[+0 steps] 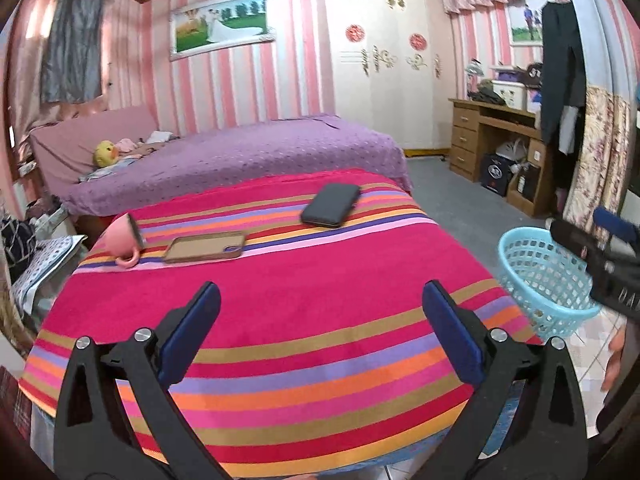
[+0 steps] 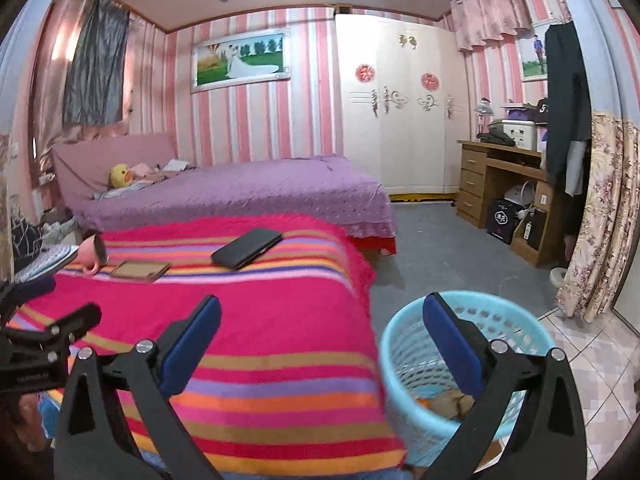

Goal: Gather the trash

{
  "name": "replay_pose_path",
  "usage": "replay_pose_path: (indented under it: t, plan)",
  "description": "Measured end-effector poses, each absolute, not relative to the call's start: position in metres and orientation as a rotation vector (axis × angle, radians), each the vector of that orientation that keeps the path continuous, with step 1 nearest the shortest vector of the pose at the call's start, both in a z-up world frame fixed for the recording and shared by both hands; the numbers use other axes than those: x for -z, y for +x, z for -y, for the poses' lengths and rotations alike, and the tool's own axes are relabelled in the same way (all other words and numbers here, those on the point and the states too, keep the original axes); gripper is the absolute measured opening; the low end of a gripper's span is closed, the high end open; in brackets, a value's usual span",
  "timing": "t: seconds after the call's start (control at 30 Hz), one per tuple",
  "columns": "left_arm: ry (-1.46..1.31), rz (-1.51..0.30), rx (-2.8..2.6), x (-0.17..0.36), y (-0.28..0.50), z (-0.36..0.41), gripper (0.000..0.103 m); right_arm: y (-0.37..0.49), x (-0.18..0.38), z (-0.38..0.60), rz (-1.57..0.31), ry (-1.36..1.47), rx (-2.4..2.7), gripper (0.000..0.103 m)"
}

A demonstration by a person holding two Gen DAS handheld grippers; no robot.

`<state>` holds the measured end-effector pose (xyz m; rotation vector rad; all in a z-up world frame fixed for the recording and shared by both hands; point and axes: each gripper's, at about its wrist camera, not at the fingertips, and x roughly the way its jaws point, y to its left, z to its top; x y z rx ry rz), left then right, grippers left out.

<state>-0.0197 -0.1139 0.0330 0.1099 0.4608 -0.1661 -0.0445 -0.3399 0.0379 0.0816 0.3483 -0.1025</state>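
Note:
A light blue mesh basket (image 2: 404, 356) stands on the floor right of the striped table (image 2: 280, 312); it also shows in the left wrist view (image 1: 532, 272). Brown and orange trash (image 2: 450, 400) lies at its bottom. My right gripper (image 2: 322, 316) is open and empty, its right finger over the basket's rim. My left gripper (image 1: 320, 304) is open and empty above the table's near half. The right gripper's body (image 1: 600, 264) shows at the right edge of the left wrist view.
On the table's far part lie a tipped pink mug (image 1: 124, 236), a brown phone case (image 1: 206, 246) and a black phone (image 1: 332, 204). A purple bed (image 1: 240, 160) stands behind. A wooden desk (image 2: 500, 184) and floral curtain (image 2: 600, 220) are at right.

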Motion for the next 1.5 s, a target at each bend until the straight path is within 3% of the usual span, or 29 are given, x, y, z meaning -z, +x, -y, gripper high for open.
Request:
replay_pose_path:
  t: [0.63, 1.5]
  plan:
    - [0.123, -0.461, 0.146, 0.005, -0.005, 0.098, 0.097, -0.029, -0.005, 0.313, -0.385, -0.009, 0.128, 0.098]
    - [0.084, -0.438, 0.125, 0.001, -0.011, 0.097, 0.097, -0.036, -0.008, 0.3, -0.33, -0.055, 0.095, 0.098]
